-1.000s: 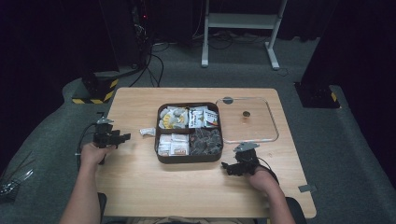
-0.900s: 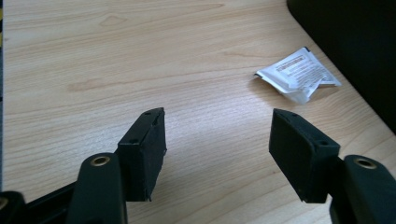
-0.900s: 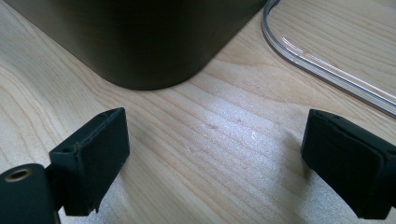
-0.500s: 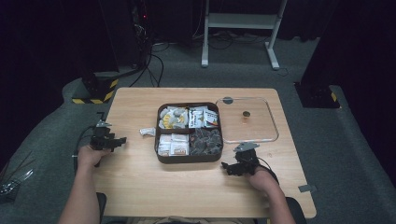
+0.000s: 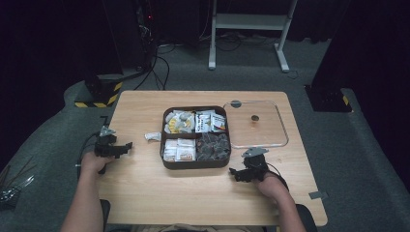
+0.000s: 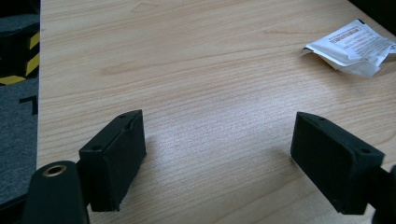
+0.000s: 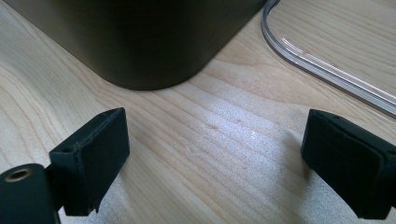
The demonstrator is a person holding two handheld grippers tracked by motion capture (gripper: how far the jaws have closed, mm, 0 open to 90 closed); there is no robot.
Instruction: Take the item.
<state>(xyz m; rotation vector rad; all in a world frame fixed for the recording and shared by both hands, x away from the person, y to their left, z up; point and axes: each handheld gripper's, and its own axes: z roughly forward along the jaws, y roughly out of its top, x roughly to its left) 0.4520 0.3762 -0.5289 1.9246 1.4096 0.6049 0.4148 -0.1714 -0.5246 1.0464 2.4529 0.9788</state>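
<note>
On table edge (image 5: 145, 174), left gripper (image 6: 219, 154) jaws wider.

The wooden table (image 5: 145, 193) lies under the fingers of the left gripper (image 6: 217, 130) and the right gripper (image 7: 215, 126). Far beyond the left fingers, a yellow-black striped block (image 5: 99, 99) stands on the grey carpet (image 5: 367, 145). Black cables (image 5: 162, 63) and a white frame (image 5: 251, 21) are farther behind.

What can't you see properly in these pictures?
- Print on the white packet: too small and creased in the left gripper view.
- Snacks in the brown box: too small in the high view; in the right gripper view its dark wall hides them.
- Clear lid: cut off by that view's edge.
</note>
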